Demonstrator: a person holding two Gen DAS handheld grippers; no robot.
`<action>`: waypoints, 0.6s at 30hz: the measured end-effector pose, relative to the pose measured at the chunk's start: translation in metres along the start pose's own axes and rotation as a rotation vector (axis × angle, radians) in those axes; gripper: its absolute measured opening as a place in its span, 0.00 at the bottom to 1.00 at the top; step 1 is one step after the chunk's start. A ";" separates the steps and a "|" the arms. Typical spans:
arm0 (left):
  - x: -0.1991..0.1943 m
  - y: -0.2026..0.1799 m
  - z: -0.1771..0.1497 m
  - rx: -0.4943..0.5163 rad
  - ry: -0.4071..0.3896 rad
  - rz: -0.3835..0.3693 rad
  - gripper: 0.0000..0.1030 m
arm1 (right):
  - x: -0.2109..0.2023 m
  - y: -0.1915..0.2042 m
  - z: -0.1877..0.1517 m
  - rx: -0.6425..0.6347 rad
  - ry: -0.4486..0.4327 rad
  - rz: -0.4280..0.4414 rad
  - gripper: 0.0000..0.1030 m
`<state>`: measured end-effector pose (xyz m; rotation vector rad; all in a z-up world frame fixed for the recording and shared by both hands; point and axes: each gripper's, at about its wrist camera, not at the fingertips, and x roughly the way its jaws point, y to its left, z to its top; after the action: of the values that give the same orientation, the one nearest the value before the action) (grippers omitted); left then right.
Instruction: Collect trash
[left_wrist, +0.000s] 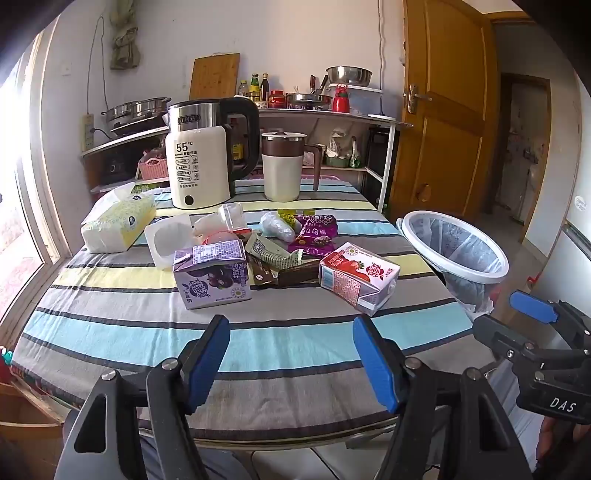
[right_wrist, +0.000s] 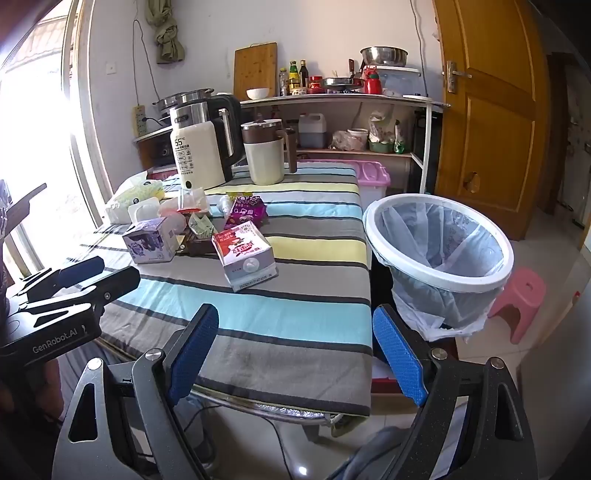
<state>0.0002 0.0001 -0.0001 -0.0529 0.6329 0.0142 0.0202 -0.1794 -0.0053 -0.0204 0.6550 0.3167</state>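
Progress: no trash is seen to have been collected; the task is judged to be at its very start.
Bin: a white-rimmed trash bin (right_wrist: 439, 251) lined with a clear bag is seen at the right of the right wrist view, just beside the table edge; nothing can be made out inside it.
Table: a striped tablecloth (left_wrist: 258, 339) fills the middle of both views, bare toward the lower frame.
Trash pile: a purple carton (left_wrist: 212, 275), a red strawberry carton (left_wrist: 358, 277), a purple snack wrapper (left_wrist: 317, 230), a white plastic tray (left_wrist: 168, 240) and smaller wrappers are clustered at frame centre of the left wrist view.
Not trash, by judgement: a kettle (left_wrist: 199, 158), a lidded jug (left_wrist: 284, 166) and a tissue pack (left_wrist: 116, 219), set behind and left of the pile.
Left gripper (left_wrist: 291, 362): held wide, nothing between the pads, low in frame and short of the pile.
Right gripper (right_wrist: 295, 354): spread fully wide, empty, over the near table edge.
Remaining: every item is left to be picked up and dropped into the bin; the red carton lies nearest.
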 end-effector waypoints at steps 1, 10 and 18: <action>0.000 0.000 0.000 0.001 0.000 0.000 0.67 | 0.000 0.000 0.000 0.001 -0.001 0.000 0.83; -0.003 -0.001 0.001 0.009 -0.008 0.002 0.67 | 0.001 0.000 -0.001 -0.002 0.000 -0.001 0.84; -0.002 -0.001 0.002 0.008 -0.009 0.003 0.67 | 0.001 0.003 0.001 -0.002 0.003 -0.002 0.83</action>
<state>-0.0003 -0.0003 0.0024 -0.0445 0.6240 0.0144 0.0202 -0.1762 -0.0048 -0.0232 0.6572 0.3158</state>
